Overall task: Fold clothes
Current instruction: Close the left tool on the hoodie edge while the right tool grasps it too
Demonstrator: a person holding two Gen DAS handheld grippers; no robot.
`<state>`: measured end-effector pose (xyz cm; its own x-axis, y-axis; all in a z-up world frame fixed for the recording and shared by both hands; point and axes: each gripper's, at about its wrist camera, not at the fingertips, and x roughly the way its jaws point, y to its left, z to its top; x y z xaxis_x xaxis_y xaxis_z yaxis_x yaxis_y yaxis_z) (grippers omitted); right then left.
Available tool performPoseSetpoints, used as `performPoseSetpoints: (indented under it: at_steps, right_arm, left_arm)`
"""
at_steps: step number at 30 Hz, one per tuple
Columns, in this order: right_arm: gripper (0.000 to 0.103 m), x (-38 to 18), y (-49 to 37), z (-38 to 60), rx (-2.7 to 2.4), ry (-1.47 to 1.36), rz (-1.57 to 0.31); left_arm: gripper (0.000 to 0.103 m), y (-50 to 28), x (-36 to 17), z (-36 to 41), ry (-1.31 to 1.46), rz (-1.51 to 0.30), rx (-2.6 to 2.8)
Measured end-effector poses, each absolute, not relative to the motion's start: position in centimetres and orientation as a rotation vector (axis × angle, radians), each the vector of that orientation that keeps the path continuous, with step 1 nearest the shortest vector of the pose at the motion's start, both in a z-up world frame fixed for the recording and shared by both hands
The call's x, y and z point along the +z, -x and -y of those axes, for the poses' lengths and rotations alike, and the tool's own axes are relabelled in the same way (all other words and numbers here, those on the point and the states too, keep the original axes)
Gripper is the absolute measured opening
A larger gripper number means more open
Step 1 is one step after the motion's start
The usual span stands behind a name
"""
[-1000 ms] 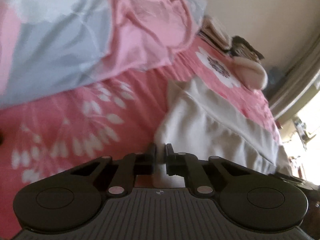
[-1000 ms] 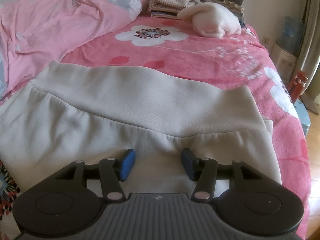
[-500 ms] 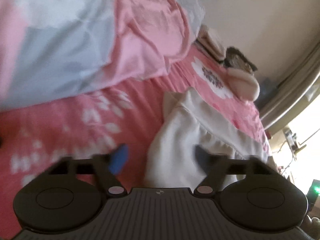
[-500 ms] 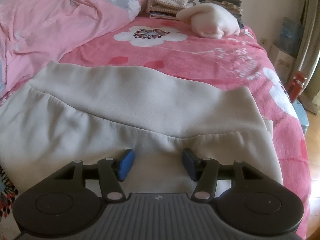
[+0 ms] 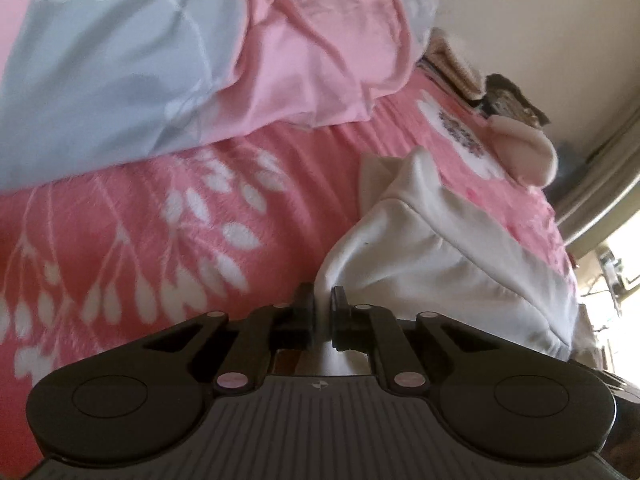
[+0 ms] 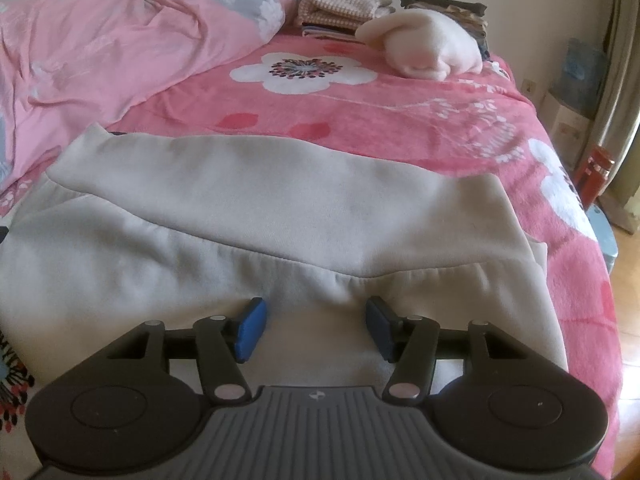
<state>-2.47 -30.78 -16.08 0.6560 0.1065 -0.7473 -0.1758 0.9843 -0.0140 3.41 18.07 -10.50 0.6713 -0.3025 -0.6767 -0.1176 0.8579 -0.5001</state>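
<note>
A: Entry, bedside. Where is the garment?

B: The cream sweatshirt (image 6: 280, 216) lies spread flat across the pink floral bedsheet (image 6: 400, 108), its wide ribbed band on the far side. The near part runs under both tools.

A: Left gripper (image 5: 321, 312)?

B: Jaws closing, nearly together. A pinched fold at the left edge of the sweatshirt (image 5: 432, 256) sits between them, and the cloth puckers up toward the pinch. The pads press on the fabric.

A: Right gripper (image 6: 316, 330)?

B: Jaws stand about half apart, blue pads (image 6: 250, 328) clearly visible on both sides. It hovers low over the near middle of the sweatshirt, just short of the seam below the band. Nothing gripped; I cannot tell whether the fingertips touch the cloth.

A: Surroundings?

B: A pink and grey duvet (image 6: 132, 40) is bunched along the left side of the bed, its edge near the sweatshirt's far left corner. At the far end, a rolled cream bundle (image 6: 424, 52) lies on the sheet, next to a big white flower print (image 6: 304, 70). Behind it, two stacks of folded clothes (image 6: 340, 8) sit against the wall, one checked, one dark. Off the right side of the bed, a red bottle (image 6: 594, 172) stands on the floor near a curtain.

A: Any wrinkles on the garment?

B: A few soft creases near the seam; otherwise it lies fairly smooth.
</note>
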Motion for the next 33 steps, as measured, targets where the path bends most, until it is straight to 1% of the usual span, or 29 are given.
performPoseSetpoints:
  at_steps: [1,3,4,5,6,9,16,17,18,19,20,21,23,24,26,28,29,30,31,32,33]
  right_arm:
    - [0.059,-16.0,2.5,30.8,0.161,0.086,-0.840]
    - [0.059,-16.0,2.5,30.8,0.160,0.083,-0.840]
    - [0.059,-16.0,2.6,30.8,0.159,0.082,-0.839]
    - [0.059,-16.0,2.6,30.7,0.158,0.081,-0.839]
    - [0.059,-16.0,2.5,30.7,0.157,0.080,-0.840]
    - [0.060,-15.9,2.5,30.7,0.155,0.073,-0.844]
    - [0.062,-15.5,2.2,31.6,0.193,0.027,-0.855]
    - [0.063,-15.5,2.2,31.6,0.200,0.032,-0.853]
    - [0.064,-15.6,2.3,31.5,0.206,0.039,-0.852]
    - [0.065,-15.6,2.3,31.4,0.209,0.047,-0.852]
    - [0.065,-15.5,2.2,31.4,0.210,0.051,-0.854]
    - [0.065,-15.5,2.1,31.3,0.211,0.052,-0.857]
    - [0.065,-15.2,1.9,31.5,0.219,0.045,-0.865]
    - [0.065,-15.2,1.8,31.6,0.221,0.036,-0.868]
    - [0.065,-15.0,1.5,31.9,0.226,0.012,-0.878]
    - [0.064,-14.7,1.2,32.1,0.231,0.001,-0.888]
    - [0.064,-14.4,1.2,32.2,0.231,-0.002,-0.884]
    - [0.064,-13.5,1.3,32.5,0.234,-0.002,-0.855]
    - [0.064,-12.7,1.3,32.7,0.237,-0.002,-0.826]
    - [0.064,-11.8,1.2,33.3,0.233,-0.010,-0.788]
    - [0.064,-10.9,1.1,33.9,0.229,-0.017,-0.750]
  left_arm:
    - [0.013,-3.4,-10.2,-18.4,0.567,-0.839,-0.113]
    - [0.032,-3.5,-9.1,-18.6,0.548,-0.801,-0.091]
    - [0.038,-3.5,-8.5,-18.7,0.533,-0.778,-0.077]
    - [0.049,-3.9,-7.9,-18.5,0.510,-0.759,-0.079]
    - [0.054,-4.4,-7.3,-18.2,0.483,-0.742,-0.090]
    - [0.054,-7.2,-6.4,-16.5,0.411,-0.744,-0.161]
    - [0.052,-12.5,-7.2,-11.3,0.196,-0.770,-0.274]
    - [0.049,-12.8,-7.3,-10.7,0.163,-0.770,-0.286]
    - [0.041,-13.1,-7.5,-10.2,0.133,-0.772,-0.293]
    - [0.037,-13.3,-7.7,-9.7,0.110,-0.776,-0.294]
    - [0.029,-13.4,-8.0,-9.5,0.095,-0.778,-0.285]
    - [0.018,-13.4,-8.1,-9.4,0.084,-0.778,-0.271]
    - [0.010,-13.3,-8.2,-9.3,0.079,-0.767,-0.248]
    - [0.009,-13.2,-8.1,-9.4,0.086,-0.761,-0.240]
    - [0.009,-13.2,-8.1,-9.5,0.097,-0.766,-0.234]
    - [0.012,-13.6,-8.0,-9.5,0.101,-0.781,-0.234]
    - [0.019,-13.8,-8.0,-9.6,0.104,-0.791,-0.239]
    - [0.035,-14.0,-8.0,-9.6,0.110,-0.798,-0.247]
    - [0.042,-14.3,-8.0,-9.6,0.117,-0.802,-0.256]
    - [0.049,-14.5,-8.1,-9.6,0.124,-0.805,-0.266]
    - [0.049,-14.7,-8.2,-9.6,0.132,-0.807,-0.277]
